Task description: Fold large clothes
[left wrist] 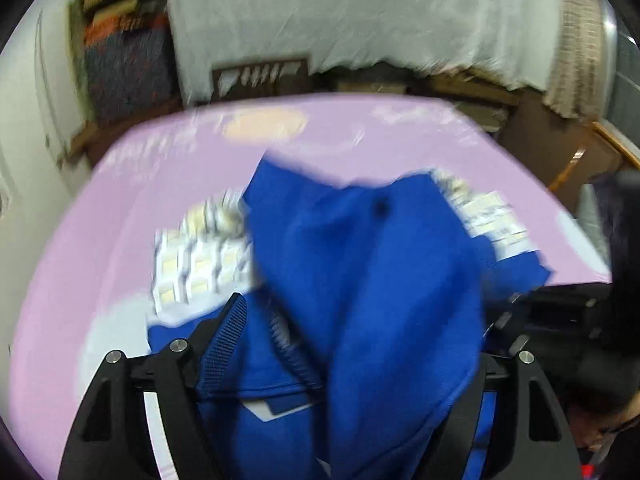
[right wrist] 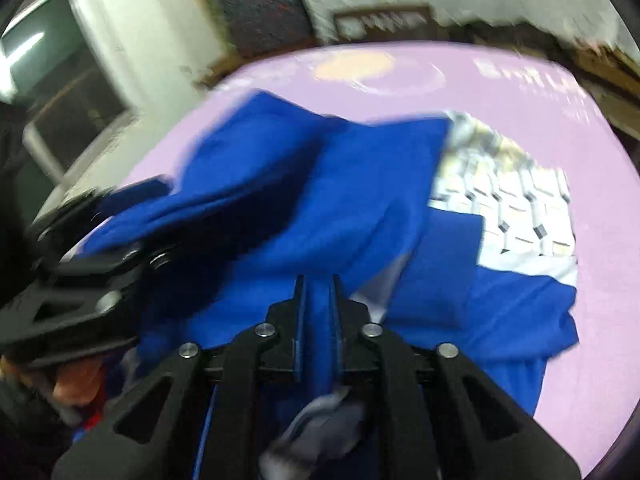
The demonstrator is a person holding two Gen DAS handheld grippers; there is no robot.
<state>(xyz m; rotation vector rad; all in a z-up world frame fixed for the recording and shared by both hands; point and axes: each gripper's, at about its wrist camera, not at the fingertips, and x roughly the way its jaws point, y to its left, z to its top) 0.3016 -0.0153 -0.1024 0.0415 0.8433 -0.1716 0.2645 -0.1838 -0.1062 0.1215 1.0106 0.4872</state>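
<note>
The blue shirt [left wrist: 360, 280] lies bunched up on a pink table [left wrist: 100, 220], with big folds heaped on top of each other. It has white patches with a square pattern [right wrist: 512, 200] that peek out from under the blue cloth on both sides. The left gripper [left wrist: 352, 320] has its jaws spread wide apart. Blue cloth hangs between them and covers the right finger, and the pads do not press on it. The right gripper [right wrist: 318, 292] has its jaws pinched tight on a fold of the blue shirt. The left gripper also shows in the right wrist view, at the left edge. Both views are blurry. Behind the table there is a white sheet [left wrist: 340, 12] draped over something.
</note>
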